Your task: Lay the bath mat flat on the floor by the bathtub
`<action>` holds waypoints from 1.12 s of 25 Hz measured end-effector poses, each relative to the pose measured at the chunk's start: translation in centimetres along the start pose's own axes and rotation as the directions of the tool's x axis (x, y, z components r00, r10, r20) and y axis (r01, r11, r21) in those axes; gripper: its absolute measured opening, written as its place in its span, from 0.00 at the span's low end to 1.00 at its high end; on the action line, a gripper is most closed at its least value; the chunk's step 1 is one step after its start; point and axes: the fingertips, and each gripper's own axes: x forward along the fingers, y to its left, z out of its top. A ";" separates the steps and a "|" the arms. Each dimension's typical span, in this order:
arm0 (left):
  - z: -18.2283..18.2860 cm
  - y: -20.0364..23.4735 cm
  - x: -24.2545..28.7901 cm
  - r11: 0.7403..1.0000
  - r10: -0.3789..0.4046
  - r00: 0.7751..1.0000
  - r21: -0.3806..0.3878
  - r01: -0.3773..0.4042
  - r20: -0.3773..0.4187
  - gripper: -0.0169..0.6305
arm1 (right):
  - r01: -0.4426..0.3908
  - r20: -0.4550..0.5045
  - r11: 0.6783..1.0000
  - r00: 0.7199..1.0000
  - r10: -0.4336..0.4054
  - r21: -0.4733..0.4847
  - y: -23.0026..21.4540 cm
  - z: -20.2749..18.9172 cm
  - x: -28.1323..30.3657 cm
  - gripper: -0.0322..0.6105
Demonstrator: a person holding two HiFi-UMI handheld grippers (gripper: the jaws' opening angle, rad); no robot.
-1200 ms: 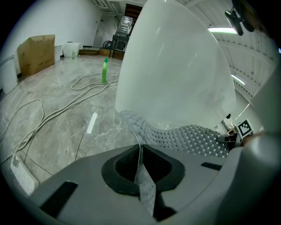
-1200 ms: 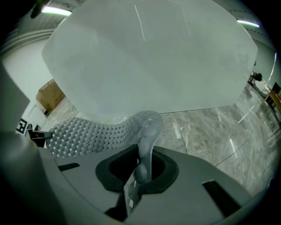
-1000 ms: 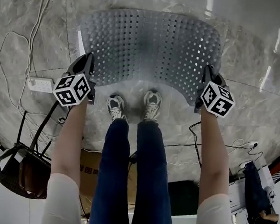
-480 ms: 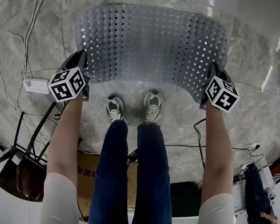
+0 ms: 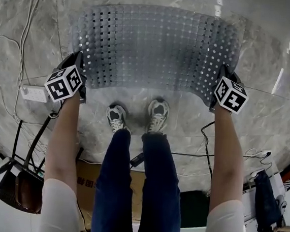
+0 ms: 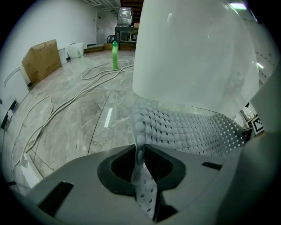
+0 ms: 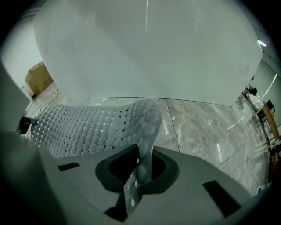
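A translucent grey bath mat [image 5: 156, 48] with rows of holes is stretched between my two grippers, over the marble floor in front of the white bathtub [image 6: 193, 57]. My left gripper [image 5: 78, 63] grips the mat's left near corner. Its jaws are opening, with the mat edge [image 6: 139, 132] still pinched between them. On the other side, my right gripper [image 5: 223, 77] is shut on the right near corner [image 7: 147, 127]. The mat sags toward the floor along the tub wall [image 7: 145, 48]. Whether its far edge touches the floor is hidden.
The person's two shoes [image 5: 117, 116] stand just behind the mat. At the left, a white power strip [image 5: 34, 93] and loose cables lie on the floor. A black chair [image 5: 11, 176] is at lower left. A cardboard box [image 6: 41, 61] and a green bottle [image 6: 115, 55] stand farther off.
Both grippers have moved forward and a little apart, away from the feet. The mat is pulled wider and flatter and lies closer to the tub.
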 end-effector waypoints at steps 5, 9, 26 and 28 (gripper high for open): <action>-0.5 0.9 1.4 0.999 0.038 0.999 -0.006 -0.038 -0.001 0.11 | 0.024 -0.006 0.999 1.000 -0.024 -0.024 -0.9 -0.6 1.7 0.11; -0.8 1.4 2.2 0.999 0.050 0.999 -0.009 -0.050 0.010 0.11 | 0.052 -0.012 0.998 0.999 -0.052 -0.029 -1.6 -1.3 2.8 0.11; -2.7 2.6 2.5 0.997 0.035 0.999 -0.062 -0.037 -0.038 0.27 | 0.202 -0.053 0.979 0.978 -0.200 0.038 -4.9 -1.6 1.9 0.38; -2.7 2.4 2.6 0.997 0.024 0.999 -0.072 -0.026 -0.037 0.27 | 0.211 -0.066 0.977 0.976 -0.208 0.031 -5.1 -1.8 1.9 0.40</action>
